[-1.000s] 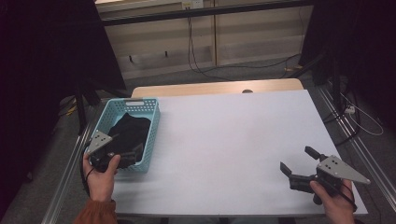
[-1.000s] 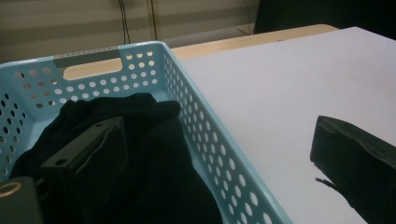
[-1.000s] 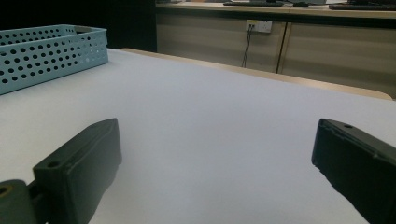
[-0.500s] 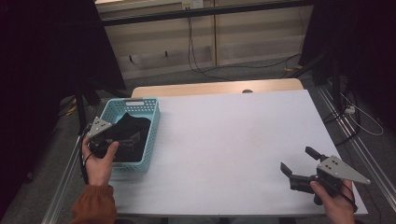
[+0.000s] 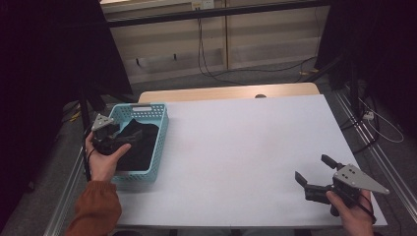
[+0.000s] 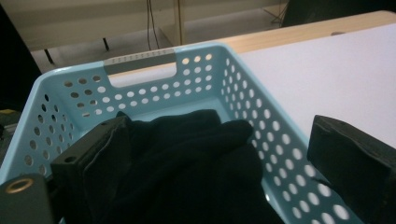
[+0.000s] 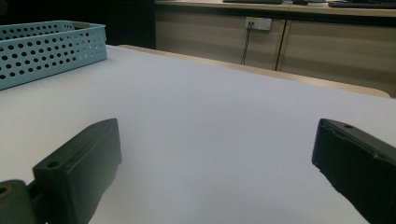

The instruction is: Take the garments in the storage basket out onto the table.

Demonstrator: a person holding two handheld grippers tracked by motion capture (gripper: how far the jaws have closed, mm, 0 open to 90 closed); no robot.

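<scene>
White desk (image 5: 236, 147) carries a perforated light-blue plastic basket (image 5: 160, 132) at left, where gaping left tongs (image 6: 224, 158) straddle partly hidden crumpled black cloth (image 6: 187, 158); right tongs (image 5: 314, 174) gape empty.

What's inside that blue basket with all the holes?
The basket holds a heap of black cloth. The left gripper hovers over it with fingers open. Whatever lies under the cloth is covered.
</scene>
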